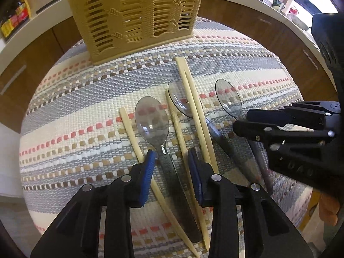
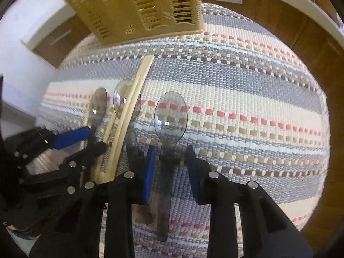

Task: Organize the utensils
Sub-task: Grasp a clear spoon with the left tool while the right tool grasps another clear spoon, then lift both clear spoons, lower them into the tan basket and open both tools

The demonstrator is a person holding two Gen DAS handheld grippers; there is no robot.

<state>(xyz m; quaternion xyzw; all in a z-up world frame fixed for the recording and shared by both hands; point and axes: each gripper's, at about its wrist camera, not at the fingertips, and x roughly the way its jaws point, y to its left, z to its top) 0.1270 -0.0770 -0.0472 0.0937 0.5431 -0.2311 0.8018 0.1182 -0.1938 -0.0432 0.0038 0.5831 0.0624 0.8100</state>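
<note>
Clear plastic spoons with dark handles (image 1: 151,120) lie on striped woven surface (image 1: 75,116) | my left tool (image 1: 172,161) wide, straddling one handle | my right tool (image 2: 171,157) wide astride another spoon (image 2: 169,116) | tan slotted basket (image 1: 137,10) beyond.

Three clear plastic spoons (image 1: 151,120) with dark handles, bowls toward tan slotted basket (image 1: 137,15), lying flat among pale wooden chopsticks (image 1: 193,107); one chopstick pair crossing the middle spoon (image 1: 179,101). Basket upright.

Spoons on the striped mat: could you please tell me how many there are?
3. The left spoon lies between the left tongs, the middle spoon lies under two chopsticks, and the right spoon lies between the right tongs. None seems hidden.
</note>
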